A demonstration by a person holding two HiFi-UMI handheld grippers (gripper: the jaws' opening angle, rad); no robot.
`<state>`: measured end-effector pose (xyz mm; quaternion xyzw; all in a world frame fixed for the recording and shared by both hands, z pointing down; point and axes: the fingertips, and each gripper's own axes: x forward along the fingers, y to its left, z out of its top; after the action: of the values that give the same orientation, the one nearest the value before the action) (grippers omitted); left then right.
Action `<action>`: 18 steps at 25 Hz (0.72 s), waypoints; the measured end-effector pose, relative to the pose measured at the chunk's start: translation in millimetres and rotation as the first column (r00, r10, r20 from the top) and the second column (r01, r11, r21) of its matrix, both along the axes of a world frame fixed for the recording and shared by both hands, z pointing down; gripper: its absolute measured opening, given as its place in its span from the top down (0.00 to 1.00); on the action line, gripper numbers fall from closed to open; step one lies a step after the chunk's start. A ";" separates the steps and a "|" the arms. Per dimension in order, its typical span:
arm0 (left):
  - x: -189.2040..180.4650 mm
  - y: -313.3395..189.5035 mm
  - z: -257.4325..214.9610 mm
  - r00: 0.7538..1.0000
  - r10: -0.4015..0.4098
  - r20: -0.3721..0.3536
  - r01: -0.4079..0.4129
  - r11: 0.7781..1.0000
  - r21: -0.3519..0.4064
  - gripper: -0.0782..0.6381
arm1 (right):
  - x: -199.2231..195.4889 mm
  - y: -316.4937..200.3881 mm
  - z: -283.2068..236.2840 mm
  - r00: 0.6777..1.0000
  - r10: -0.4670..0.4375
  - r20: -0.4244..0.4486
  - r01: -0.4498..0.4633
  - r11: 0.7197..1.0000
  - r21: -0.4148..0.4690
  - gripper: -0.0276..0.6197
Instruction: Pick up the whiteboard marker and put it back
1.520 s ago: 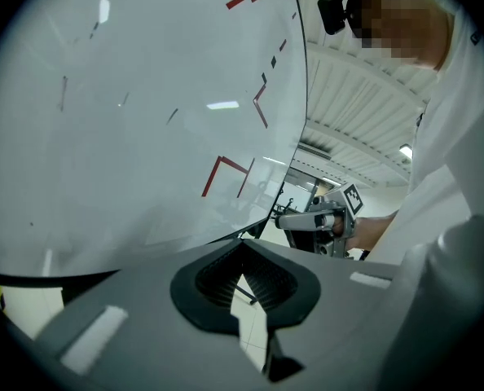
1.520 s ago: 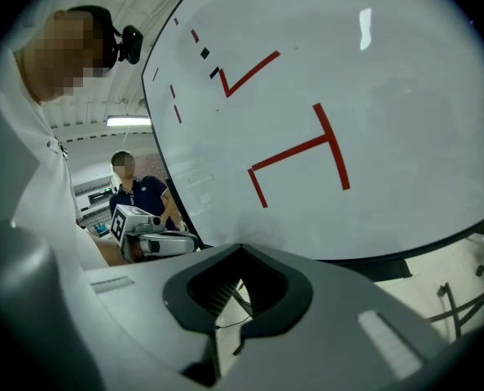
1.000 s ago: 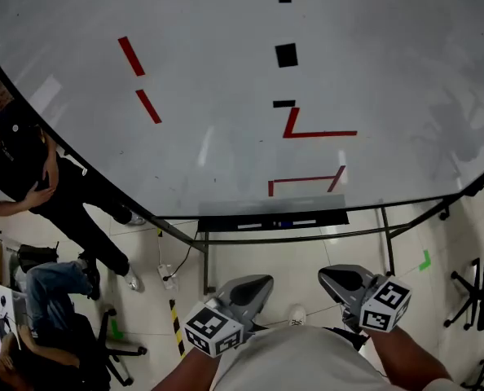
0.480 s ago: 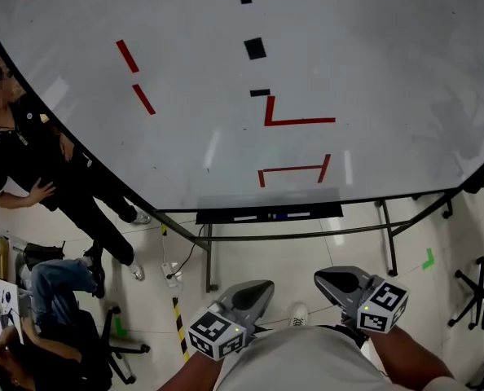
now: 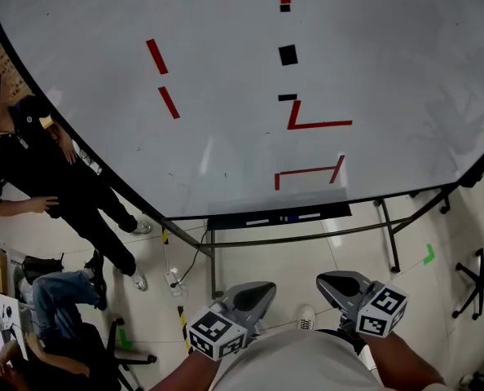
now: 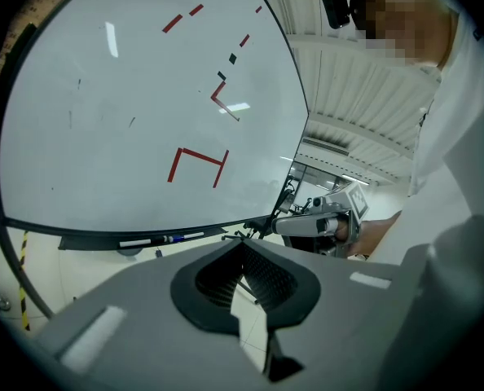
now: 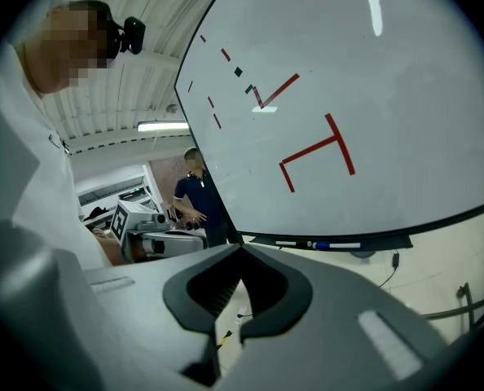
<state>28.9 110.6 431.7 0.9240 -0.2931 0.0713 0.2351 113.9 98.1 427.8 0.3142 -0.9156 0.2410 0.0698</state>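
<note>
Both grippers sit low in the head view, close to the wearer's body and well short of the whiteboard (image 5: 226,80) that fills the upper part of the frame. The left gripper (image 5: 262,287) is at lower centre, and its own view shows the jaws clenched tip to tip with nothing between them, only floor seen through the gap behind the pads. The right gripper (image 5: 327,282) is just to the right of it, also pressed together at the tips and empty. The whiteboard marker (image 5: 289,217), with a blue part on it, lies flat in the dark tray (image 5: 226,221) along the board's bottom edge, at centre frame, well apart from both grippers. Pale markers lie end to end beside it in the same tray. On the board are red lines (image 5: 319,125), several forming angles above the tray and two slanted dashes toward the upper left, plus small black squares (image 5: 288,54) in a column at upper centre. The board stands on a dark metal frame (image 5: 307,235) over a pale floor (image 5: 299,259). At the left edge a person in dark clothing (image 5: 38,153) stands beside the board, and another person (image 5: 55,296) sits at the lower left. A green mark (image 5: 427,255) is on the floor at right, and yellow-and-black striped tape (image 5: 181,320) runs along the floor just left of the left gripper.
</note>
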 end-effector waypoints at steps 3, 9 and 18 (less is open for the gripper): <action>-9.2 2.7 2.4 1.000 0.013 0.000 -0.013 1.000 -0.007 0.87 | -6.8 4.9 2.4 1.000 0.010 -0.006 -0.010 1.000 -0.005 0.96; -18.3 3.5 4.2 1.000 0.031 0.000 -0.031 0.999 -0.010 0.87 | -14.7 14.0 6.3 1.000 0.019 -0.023 -0.020 1.000 -0.022 0.95; -22.3 3.9 2.7 0.999 0.029 -0.014 -0.029 1.000 -0.008 0.87 | -16.2 15.5 9.4 0.999 0.020 -0.044 -0.021 0.999 -0.029 0.95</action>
<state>6.6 114.5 434.4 0.9276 -0.2777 0.0697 0.2399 97.7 113.6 437.2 0.3277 -0.9070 0.2481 0.0916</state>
